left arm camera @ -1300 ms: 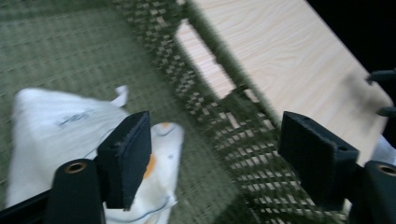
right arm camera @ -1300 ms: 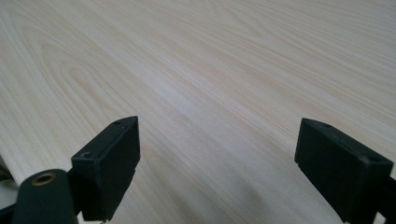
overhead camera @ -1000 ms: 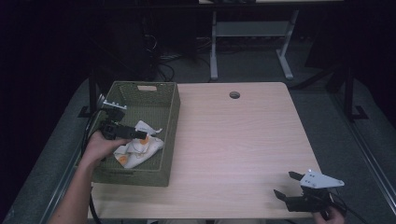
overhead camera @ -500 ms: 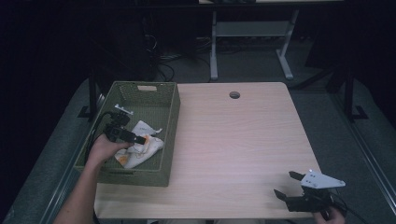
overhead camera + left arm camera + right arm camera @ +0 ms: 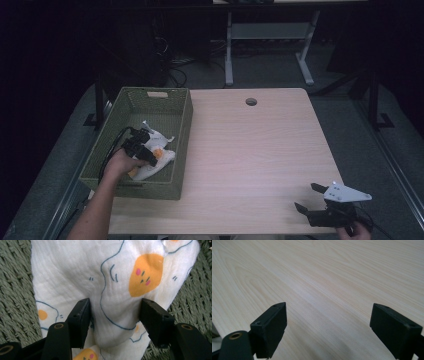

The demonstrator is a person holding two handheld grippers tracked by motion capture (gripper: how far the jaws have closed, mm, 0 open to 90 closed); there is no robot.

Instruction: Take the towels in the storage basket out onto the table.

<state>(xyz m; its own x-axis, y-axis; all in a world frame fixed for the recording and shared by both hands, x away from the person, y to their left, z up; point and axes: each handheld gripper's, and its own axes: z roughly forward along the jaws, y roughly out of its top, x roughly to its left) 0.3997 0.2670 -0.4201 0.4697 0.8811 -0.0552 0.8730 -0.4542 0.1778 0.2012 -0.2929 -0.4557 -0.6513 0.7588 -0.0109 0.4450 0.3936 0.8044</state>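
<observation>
Inside the green basket (image 5: pixel 181 131), the left gripper (image 5: pixel 115 315) straddles a white egg-print cloth (image 5: pixel 100 277), jaws open

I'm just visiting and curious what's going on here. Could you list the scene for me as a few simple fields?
Setting: wooden table
Container: green woven basket at the table's left side
In the basket: white cloth printed with fried eggs
Left gripper: in the basket, jaws open on either side of a cloth fold
Right gripper: open, low over bare table at the near right corner
</observation>
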